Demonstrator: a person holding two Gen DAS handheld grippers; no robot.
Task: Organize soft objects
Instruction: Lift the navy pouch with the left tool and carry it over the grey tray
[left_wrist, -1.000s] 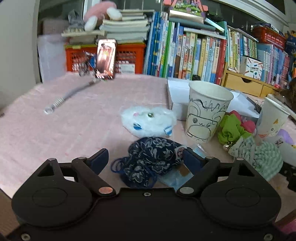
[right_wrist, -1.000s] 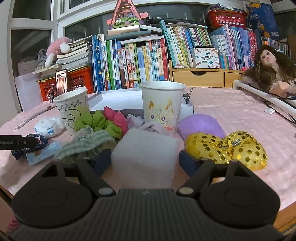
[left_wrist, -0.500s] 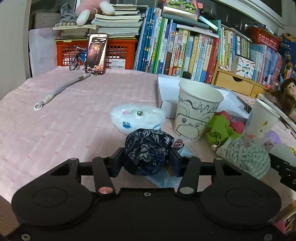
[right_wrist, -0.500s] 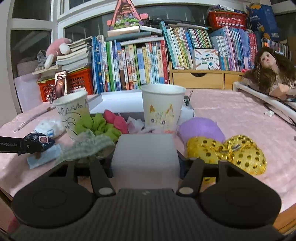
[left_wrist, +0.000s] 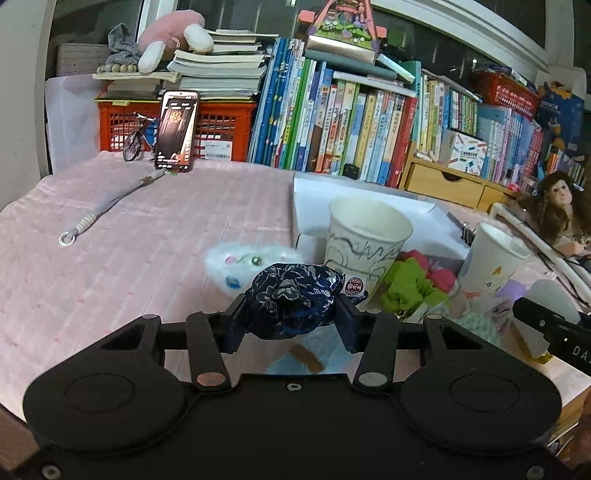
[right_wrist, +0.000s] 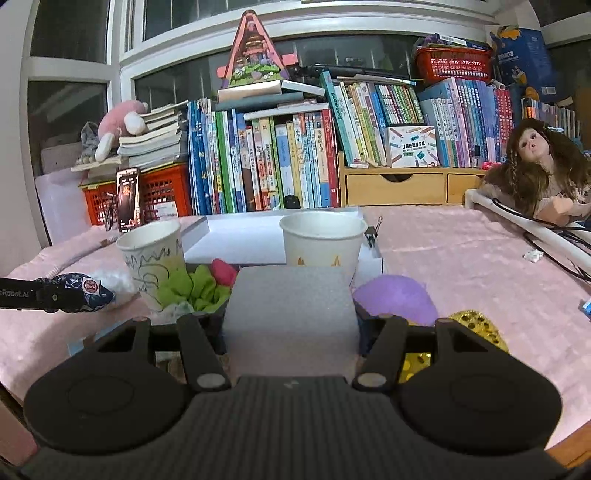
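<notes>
In the left wrist view, the left gripper (left_wrist: 291, 314) is squeezing a navy floral fabric pouch (left_wrist: 291, 301) between both fingers, bunching it into a ball, probably because so limp a thing needs a grip across its bulk. The pouch is sitting clear above the pink tablecloth (left_wrist: 129, 251), with a blue packet (left_wrist: 306, 360) lying on the cloth beneath it. Just beyond it a white fluffy toy (left_wrist: 240, 260) is resting on the cloth. To the right, a scribbled paper cup (left_wrist: 367, 247) is standing upright with its mouth open, a likely container for small soft things. Right of that cup, a green and pink scrunchie pile (left_wrist: 413, 284) is lying beside a second paper cup (left_wrist: 491, 258).

In the right wrist view, the right gripper (right_wrist: 290, 328) is clamping a white foam block (right_wrist: 290, 306) by its two side faces, holding it level. The block is hiding much of the cat-drawn cup (right_wrist: 321, 240) directly behind it. A purple soft ball (right_wrist: 395, 297) and a gold sequin piece (right_wrist: 476, 332) are lying to the right on the cloth. At far left, the left gripper's finger is showing with the pouch pinched at its tip, near the scribbled cup.
</notes>
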